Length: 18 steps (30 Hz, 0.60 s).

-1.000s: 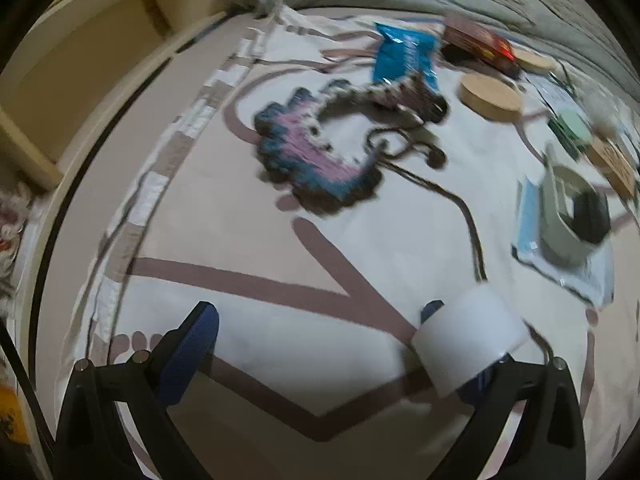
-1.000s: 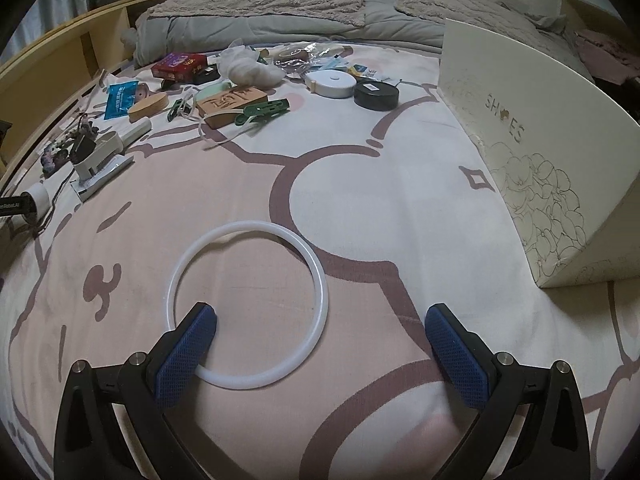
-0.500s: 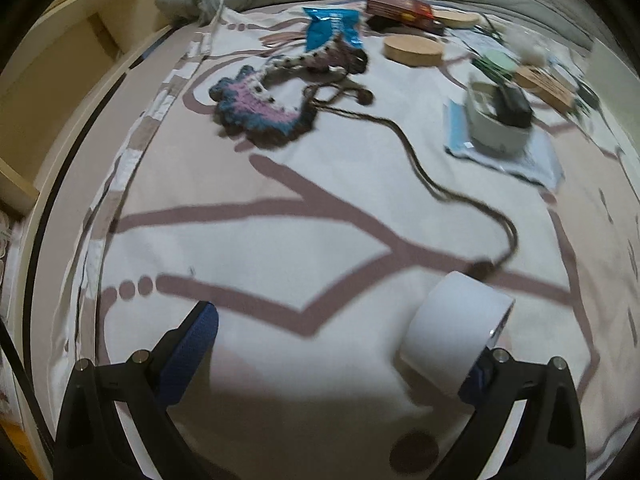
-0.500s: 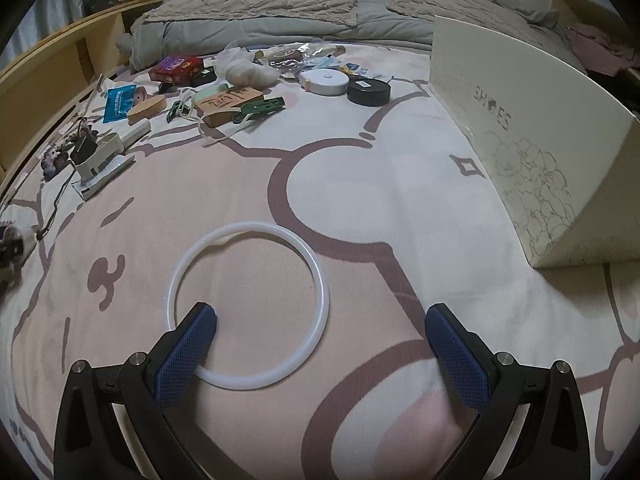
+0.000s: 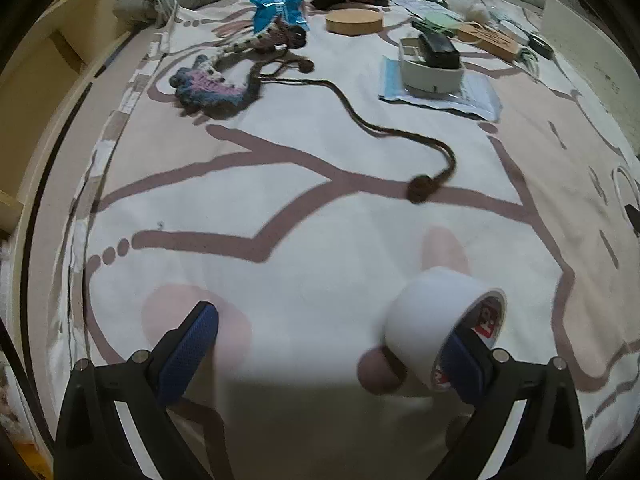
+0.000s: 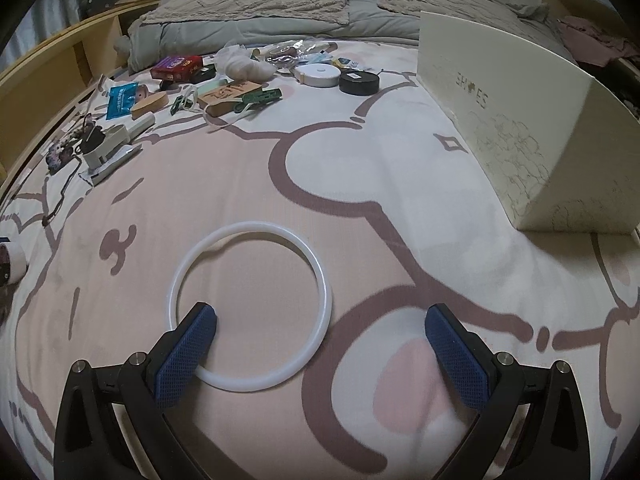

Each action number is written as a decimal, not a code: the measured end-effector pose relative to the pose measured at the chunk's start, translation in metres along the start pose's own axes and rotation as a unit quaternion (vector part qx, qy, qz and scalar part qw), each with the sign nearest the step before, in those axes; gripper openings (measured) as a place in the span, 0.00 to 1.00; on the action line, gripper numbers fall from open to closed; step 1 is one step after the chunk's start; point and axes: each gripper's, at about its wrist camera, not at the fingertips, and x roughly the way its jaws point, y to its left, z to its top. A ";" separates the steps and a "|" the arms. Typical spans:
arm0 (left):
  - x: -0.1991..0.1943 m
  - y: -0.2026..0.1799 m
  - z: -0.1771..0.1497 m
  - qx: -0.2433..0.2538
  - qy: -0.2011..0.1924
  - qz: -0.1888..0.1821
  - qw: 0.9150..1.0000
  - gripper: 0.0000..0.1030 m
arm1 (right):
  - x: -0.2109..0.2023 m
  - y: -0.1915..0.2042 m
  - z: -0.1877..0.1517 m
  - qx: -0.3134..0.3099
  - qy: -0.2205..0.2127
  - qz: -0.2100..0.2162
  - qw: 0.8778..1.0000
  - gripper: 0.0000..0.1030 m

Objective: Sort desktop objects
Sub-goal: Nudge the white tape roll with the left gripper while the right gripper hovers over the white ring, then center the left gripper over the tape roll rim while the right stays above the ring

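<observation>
A roll of white tape [image 5: 432, 312] hangs slipped over the right finger of my left gripper [image 5: 332, 328], whose jaws stand wide apart just above the patterned bedsheet [image 5: 280, 200]. The same roll shows at the far left edge of the right wrist view, tape [image 6: 12, 260]. My right gripper [image 6: 320, 314] is open and low over a thin white ring [image 6: 252, 227] lying flat on the sheet; its left finger [image 6: 188, 344] covers the ring's near-left rim, and the right finger stands outside the ring.
A cream shoe box [image 6: 520, 120] stands at the right. Further back lie a crochet piece [image 5: 208, 88] with a long brown cord [image 5: 360, 120], a grey stapler [image 5: 432, 68], a blue packet [image 5: 276, 10], a cork disc [image 5: 354, 21] and several small items. A wooden bed rail [image 5: 48, 80] runs along the left.
My left gripper has drawn back from the crochet piece and swung right, carrying the tape roll on its finger. The right gripper has hardly moved over the ring.
</observation>
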 end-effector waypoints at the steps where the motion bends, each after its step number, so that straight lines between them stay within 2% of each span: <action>1: -0.001 -0.002 -0.002 0.006 0.002 -0.004 1.000 1.00 | -0.001 0.000 -0.002 0.000 -0.001 -0.001 1.000 1.00; 8: -0.009 -0.022 -0.014 0.035 0.016 -0.023 0.999 1.00 | -0.008 0.001 -0.010 0.005 -0.009 -0.002 1.000 1.00; 18: -0.014 -0.085 -0.010 0.084 0.006 -0.077 0.993 1.00 | -0.009 0.000 -0.012 0.005 -0.010 -0.003 1.000 1.00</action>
